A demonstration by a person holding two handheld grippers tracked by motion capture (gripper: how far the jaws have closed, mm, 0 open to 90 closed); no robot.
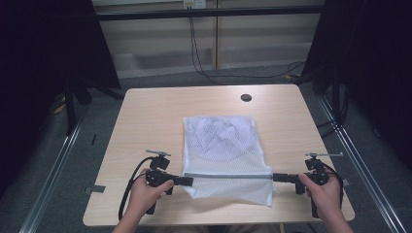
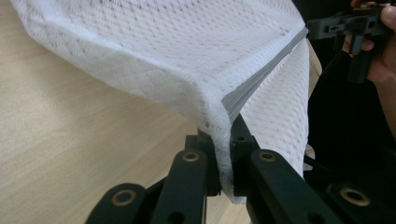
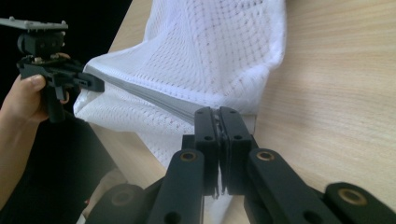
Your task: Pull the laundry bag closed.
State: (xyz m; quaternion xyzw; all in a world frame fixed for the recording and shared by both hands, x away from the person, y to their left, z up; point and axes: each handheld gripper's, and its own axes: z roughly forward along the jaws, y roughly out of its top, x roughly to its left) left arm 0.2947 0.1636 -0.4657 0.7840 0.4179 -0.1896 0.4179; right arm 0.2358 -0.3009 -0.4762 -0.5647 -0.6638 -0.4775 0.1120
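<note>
White mesh laundry bag (image 1: 223, 150): lies on the wooden table (image 1: 145, 121), near its front edge; far end flat, near end lifted
Grey zipper strip (image 1: 228, 175): pulled taut between both grippers
Left gripper (image 1: 187, 181): jaws closed on the bag's left zipper end, mesh pinched between them
Right gripper (image 1: 276, 177): jaws closed on the right zipper end
Black round cap (image 1: 246, 97): far side of table, well apart from bag
</note>
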